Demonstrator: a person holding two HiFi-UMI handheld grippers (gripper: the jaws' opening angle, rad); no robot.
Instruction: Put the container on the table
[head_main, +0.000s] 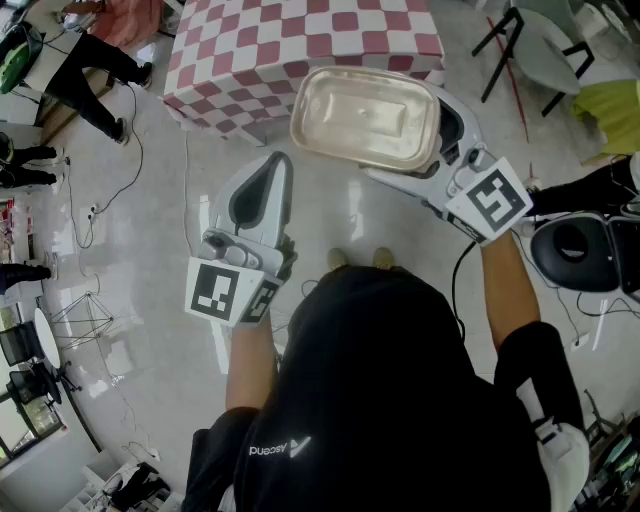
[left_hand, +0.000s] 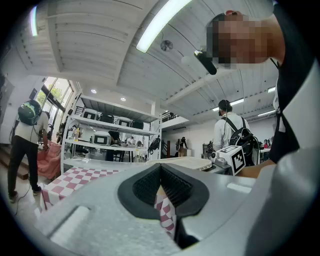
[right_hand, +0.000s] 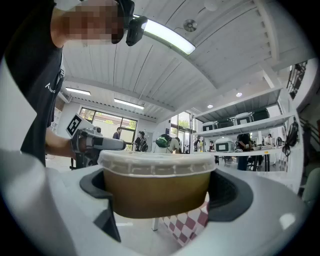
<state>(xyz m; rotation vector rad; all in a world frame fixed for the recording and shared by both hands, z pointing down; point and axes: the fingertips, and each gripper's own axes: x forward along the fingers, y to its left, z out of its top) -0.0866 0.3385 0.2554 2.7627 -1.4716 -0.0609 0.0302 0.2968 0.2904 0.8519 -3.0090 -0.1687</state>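
Container, lidded, held level in my right tool, jaws spread wide and clamped on its sides, airborne at the checked worktop's near edge, likely to keep its contents steady; my left tool, closed and empty, idles.

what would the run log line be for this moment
right gripper: shut on container | left gripper: shut, empty | container: held in the air, not yet on checkered table

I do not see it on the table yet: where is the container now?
The container is upper right in the head view, clamped in the right gripper, near the checkered table's edge.
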